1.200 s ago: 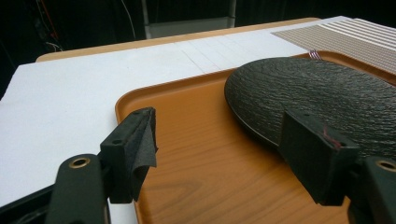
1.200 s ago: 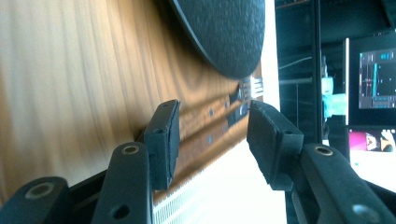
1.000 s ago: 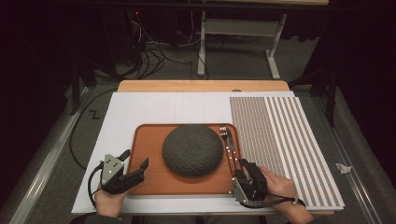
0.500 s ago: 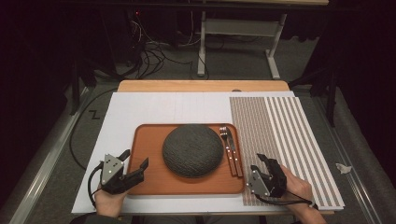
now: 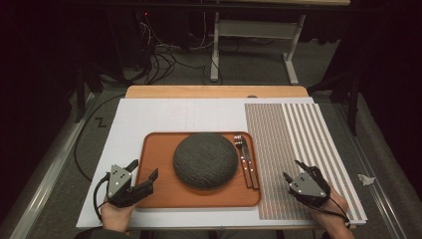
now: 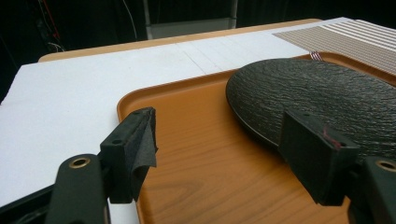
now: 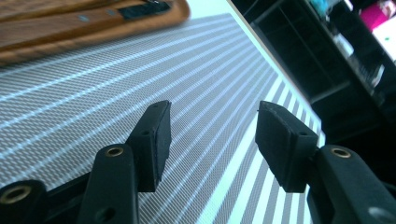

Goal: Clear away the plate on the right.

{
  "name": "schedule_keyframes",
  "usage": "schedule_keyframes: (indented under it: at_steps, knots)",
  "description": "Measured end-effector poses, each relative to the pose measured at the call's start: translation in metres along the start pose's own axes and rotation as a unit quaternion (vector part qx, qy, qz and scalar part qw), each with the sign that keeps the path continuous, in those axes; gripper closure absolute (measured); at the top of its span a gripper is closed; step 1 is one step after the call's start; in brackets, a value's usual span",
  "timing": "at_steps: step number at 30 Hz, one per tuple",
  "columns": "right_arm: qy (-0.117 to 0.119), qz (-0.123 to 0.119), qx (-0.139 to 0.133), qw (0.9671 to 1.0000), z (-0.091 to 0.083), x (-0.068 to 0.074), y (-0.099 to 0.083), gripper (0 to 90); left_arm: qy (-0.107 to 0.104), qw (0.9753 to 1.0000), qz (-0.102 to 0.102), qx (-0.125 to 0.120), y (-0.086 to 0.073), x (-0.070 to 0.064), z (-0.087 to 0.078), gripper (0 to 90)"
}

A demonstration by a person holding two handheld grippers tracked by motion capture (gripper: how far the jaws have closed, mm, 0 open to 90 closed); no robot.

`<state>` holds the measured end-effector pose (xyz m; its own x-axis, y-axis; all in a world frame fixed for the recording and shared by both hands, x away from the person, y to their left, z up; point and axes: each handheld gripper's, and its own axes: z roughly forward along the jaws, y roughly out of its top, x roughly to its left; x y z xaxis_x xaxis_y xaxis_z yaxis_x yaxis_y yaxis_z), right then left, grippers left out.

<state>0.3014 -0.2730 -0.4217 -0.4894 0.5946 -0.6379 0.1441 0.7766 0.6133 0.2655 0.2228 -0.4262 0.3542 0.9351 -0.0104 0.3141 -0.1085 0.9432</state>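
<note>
While the left gripper [image 5: 142, 175] hangs spread over the tray's [image 5: 159, 196] near-left corner, just beside the dark plate [image 5: 205, 160] at tray centre, the right gripper [image 5: 294, 171] sits farther off, spread and empty, on the striped mat [image 5: 293, 139]; left is nearer.

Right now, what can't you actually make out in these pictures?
- High view: whatever lies under the dark plate, hidden by the plate itself.
- High view: the cutlery on the tray is too small to tell apart.
- Left gripper view: the plate's right side is cut off by the edge.
</note>
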Motion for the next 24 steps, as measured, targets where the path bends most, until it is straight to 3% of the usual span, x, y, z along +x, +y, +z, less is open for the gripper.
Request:
schedule_keyframes:
  at_steps: [3, 7, 12, 14, 16, 18, 19, 20, 21, 24]
  knots:
    - [-0.001, 0.042, -0.001, 0.9991, 0.001, -0.012, -0.012, 45.8, 0.002, 1.0000, 0.000, -0.001, 0.000, 0.001, -0.001, 27.8]
    - [0.006, 0.095, -0.009, 0.9954, 0.000, -0.024, -0.023, 45.6, 0.003, 1.0000, 0.001, -0.001, 0.000, 0.001, 0.000, 27.9]
    - [0.024, 0.160, -0.022, 0.9865, 0.000, -0.036, -0.036, 44.6, 0.004, 1.0000, 0.000, -0.002, 0.000, 0.001, 0.000, 27.9]
    - [0.033, 0.187, -0.029, 0.9814, -0.001, -0.042, -0.042, 43.1, 0.004, 1.0000, -0.001, -0.002, 0.000, 0.002, 0.000, 27.9]
    - [0.047, 0.229, -0.041, 0.9715, -0.002, -0.048, -0.050, 42.0, 0.004, 1.0000, -0.001, -0.002, 0.000, 0.002, 0.000, 27.9]
    - [0.061, 0.275, -0.053, 0.9580, -0.004, -0.054, -0.060, 39.9, 0.004, 1.0000, 0.000, 0.002, 0.000, 0.003, 0.001, 27.8]
    - [0.068, 0.301, -0.059, 0.9494, -0.004, -0.057, -0.066, 39.5, 0.005, 1.0000, 0.001, 0.003, 0.000, 0.002, 0.001, 27.7]
    - [0.071, 0.314, -0.061, 0.9447, -0.004, -0.058, -0.070, 39.4, 0.005, 1.0000, 0.004, 0.004, 0.000, 0.002, 0.002, 27.7]
    - [0.074, 0.333, -0.065, 0.9378, -0.005, -0.061, -0.075, 38.5, 0.005, 1.0000, 0.006, 0.005, 0.000, 0.001, 0.002, 27.7]
    - [0.073, 0.352, -0.066, 0.9310, -0.005, -0.063, -0.080, 37.5, 0.004, 0.9999, 0.007, 0.009, 0.000, 0.001, 0.002, 27.6]
